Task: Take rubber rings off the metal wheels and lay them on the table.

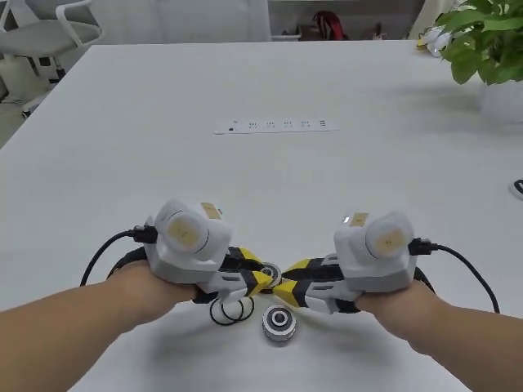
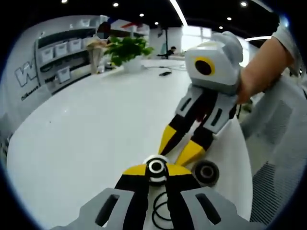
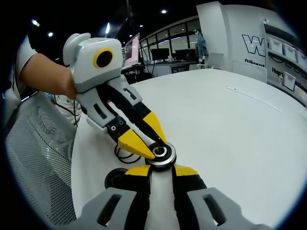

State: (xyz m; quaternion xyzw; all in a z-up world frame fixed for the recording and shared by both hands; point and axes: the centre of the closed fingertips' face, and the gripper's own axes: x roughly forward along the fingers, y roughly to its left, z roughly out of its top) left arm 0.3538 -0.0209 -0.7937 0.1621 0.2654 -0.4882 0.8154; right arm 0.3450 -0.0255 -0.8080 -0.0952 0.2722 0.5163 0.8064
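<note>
My left tongs (image 2: 156, 172): clamped on a small metal wheel, one yellow tip on each side of it.
My right tongs (image 3: 161, 171): the tips sit a little apart, right up against the same wheel. I cannot tell if they pinch it.
How they meet: tip to tip, near my edge of the table (image 1: 270, 180), left tongs coming from the left and right tongs from the right.
Held wheel (image 3: 161, 154): shiny, with a dark band around its rim. It sits between the two sets of tips, just above the table.
Other wheel (image 1: 279, 322): lies flat on the table, just in front of the tips and closer to me. Nothing touches it.
Rubber rings (image 1: 231, 310): thin black loops lying flat on the table, one over the other. They are just left of the other wheel, under my left tongs.
Power strip (image 1: 276, 126): a white one, far off in the middle of the table.
Plant (image 1: 482, 37): green leaves at the far right corner.
</note>
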